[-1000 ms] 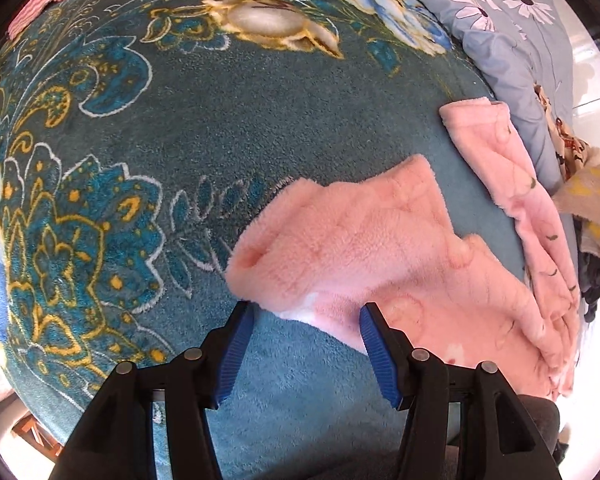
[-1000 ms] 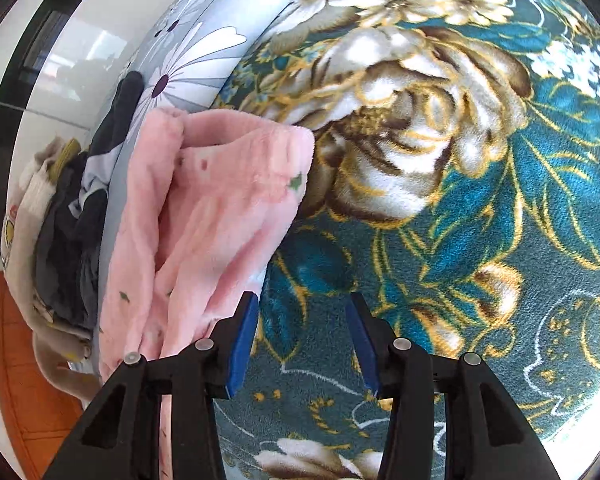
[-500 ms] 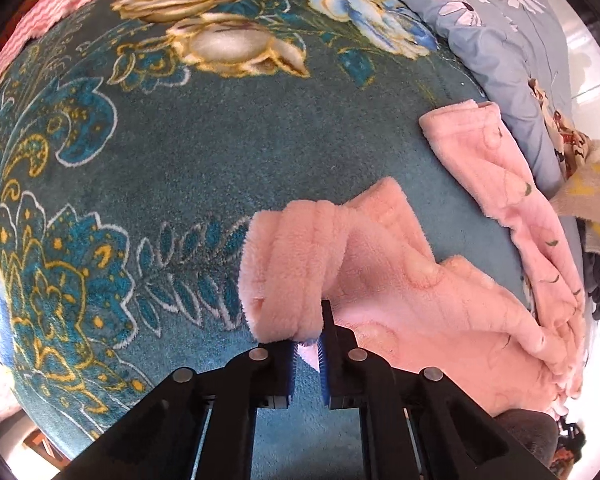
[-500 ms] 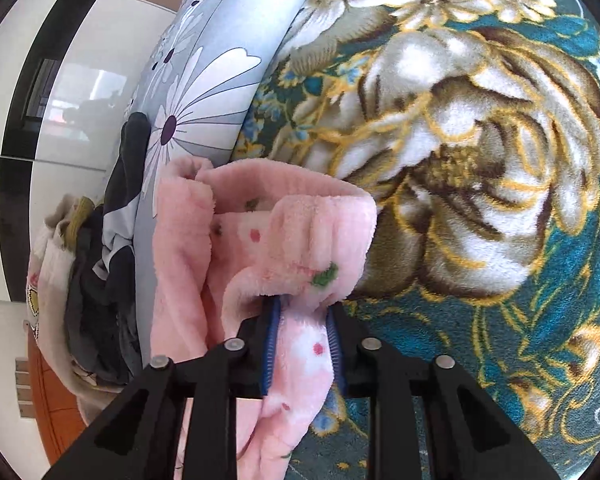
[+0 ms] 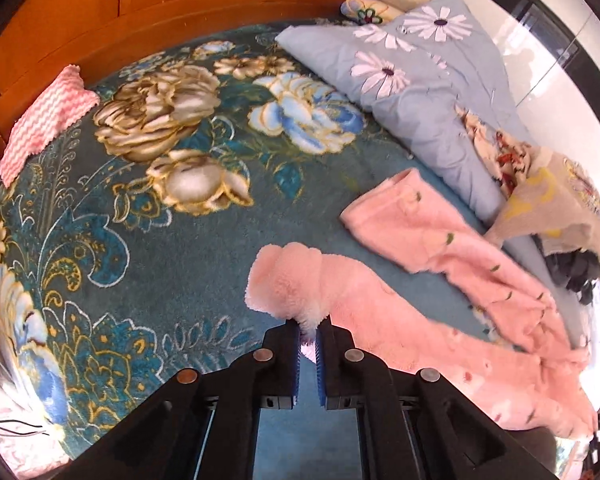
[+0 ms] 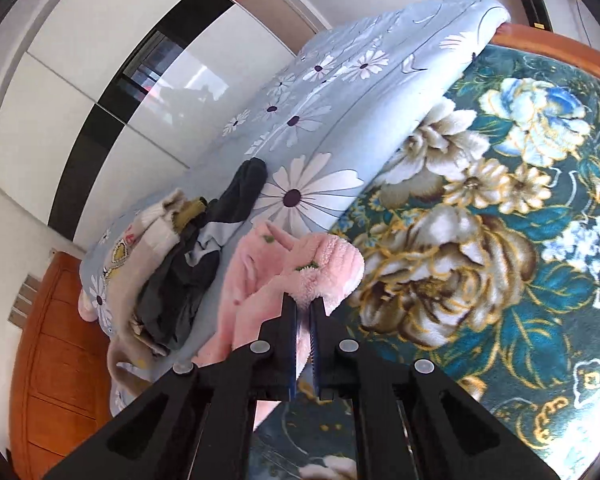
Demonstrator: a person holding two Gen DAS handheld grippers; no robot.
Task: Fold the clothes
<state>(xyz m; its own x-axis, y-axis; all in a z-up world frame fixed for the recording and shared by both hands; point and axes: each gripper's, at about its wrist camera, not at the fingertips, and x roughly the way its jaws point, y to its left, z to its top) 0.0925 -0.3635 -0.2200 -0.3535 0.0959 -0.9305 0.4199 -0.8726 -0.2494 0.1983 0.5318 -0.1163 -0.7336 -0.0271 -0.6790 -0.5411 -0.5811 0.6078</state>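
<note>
A fluffy pink garment [image 5: 440, 320] with two long ends lies on the teal flowered blanket [image 5: 140, 208]. My left gripper [image 5: 308, 326] is shut on one end of it and holds that end lifted above the blanket. My right gripper [image 6: 304, 312] is shut on the other pink end [image 6: 320, 268], also lifted. In the left wrist view that second end [image 5: 404, 212] stretches up and to the right; the right gripper itself is out of that view.
A light blue daisy-print quilt [image 5: 420, 92] lies along the right side of the bed, with a pile of beige and dark clothes [image 5: 560, 224] on it. A pink zigzag cloth [image 5: 44, 120] lies by the wooden headboard [image 5: 140, 4]. White wardrobe doors [image 6: 120, 80] stand beyond.
Both grippers were open over the pink ends, then shut on them. Both have since risen well above the blanket, lifting the garment's ends.
</note>
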